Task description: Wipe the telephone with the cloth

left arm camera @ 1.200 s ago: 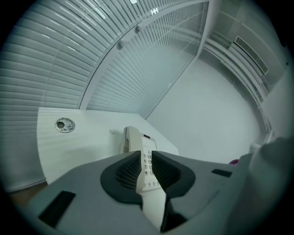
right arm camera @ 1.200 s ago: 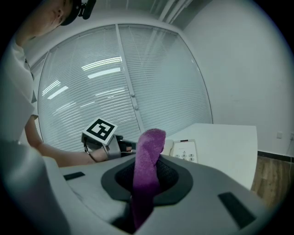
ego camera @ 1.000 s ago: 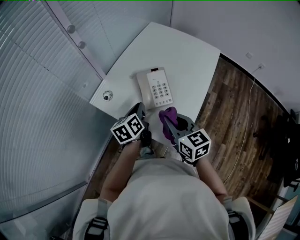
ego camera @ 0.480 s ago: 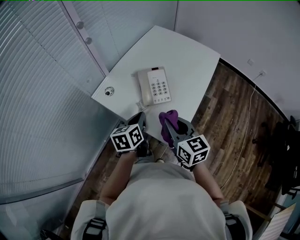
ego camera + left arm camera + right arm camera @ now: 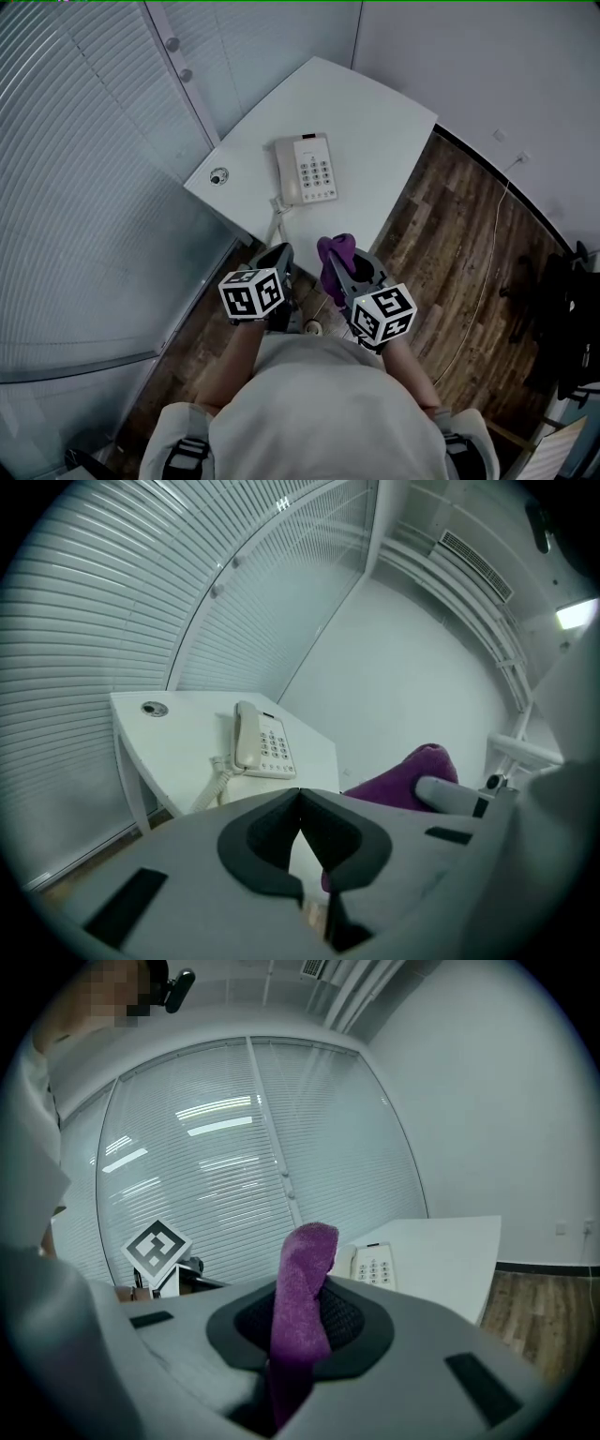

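A cream telephone lies on the white table, handset on its left and coiled cord hanging over the near edge; it also shows small in the left gripper view as the telephone and in the right gripper view as the telephone. My right gripper is shut on a purple cloth, which sticks up between its jaws as the cloth. My left gripper is shut and holds nothing. Both hang below the table's near edge, apart from the telephone.
A round grommet sits in the table's left corner. A glass wall with blinds runs along the left. Wooden floor lies to the right, with a cable trailing across it. The person's body fills the bottom of the head view.
Both grippers have drawn back from the table's near edge toward the person's body. The cloth stays gripped in the right gripper.
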Available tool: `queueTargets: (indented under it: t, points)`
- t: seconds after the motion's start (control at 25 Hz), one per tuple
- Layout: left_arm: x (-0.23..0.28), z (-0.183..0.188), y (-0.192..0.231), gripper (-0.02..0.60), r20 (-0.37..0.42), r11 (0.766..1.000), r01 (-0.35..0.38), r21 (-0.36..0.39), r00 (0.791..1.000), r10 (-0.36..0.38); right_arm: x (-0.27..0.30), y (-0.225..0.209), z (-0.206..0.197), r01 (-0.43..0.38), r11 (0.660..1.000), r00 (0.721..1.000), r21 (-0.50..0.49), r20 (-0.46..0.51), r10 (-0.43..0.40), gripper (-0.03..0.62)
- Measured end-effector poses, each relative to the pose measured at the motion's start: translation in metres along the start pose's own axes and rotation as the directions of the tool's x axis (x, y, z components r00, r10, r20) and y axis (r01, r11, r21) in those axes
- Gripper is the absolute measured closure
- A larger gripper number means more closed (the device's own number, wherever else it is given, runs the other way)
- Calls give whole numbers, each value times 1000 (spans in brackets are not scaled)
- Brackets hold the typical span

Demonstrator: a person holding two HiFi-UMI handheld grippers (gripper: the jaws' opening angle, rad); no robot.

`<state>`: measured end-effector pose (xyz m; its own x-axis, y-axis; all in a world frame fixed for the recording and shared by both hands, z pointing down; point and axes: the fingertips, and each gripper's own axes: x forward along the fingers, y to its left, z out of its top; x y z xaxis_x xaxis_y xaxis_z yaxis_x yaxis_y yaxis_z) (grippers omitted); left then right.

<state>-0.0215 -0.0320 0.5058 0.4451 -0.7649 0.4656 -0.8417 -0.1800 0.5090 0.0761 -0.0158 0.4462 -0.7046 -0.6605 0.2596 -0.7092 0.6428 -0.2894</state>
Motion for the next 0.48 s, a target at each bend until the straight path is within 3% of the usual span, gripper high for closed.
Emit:
queueTargets:
  t: [0.48]
  points:
    - [-25,-50,-13,561,-63,999,6,33,998,-4,-27,13,-24,1,1000,1000,-1,-3,-1,534]
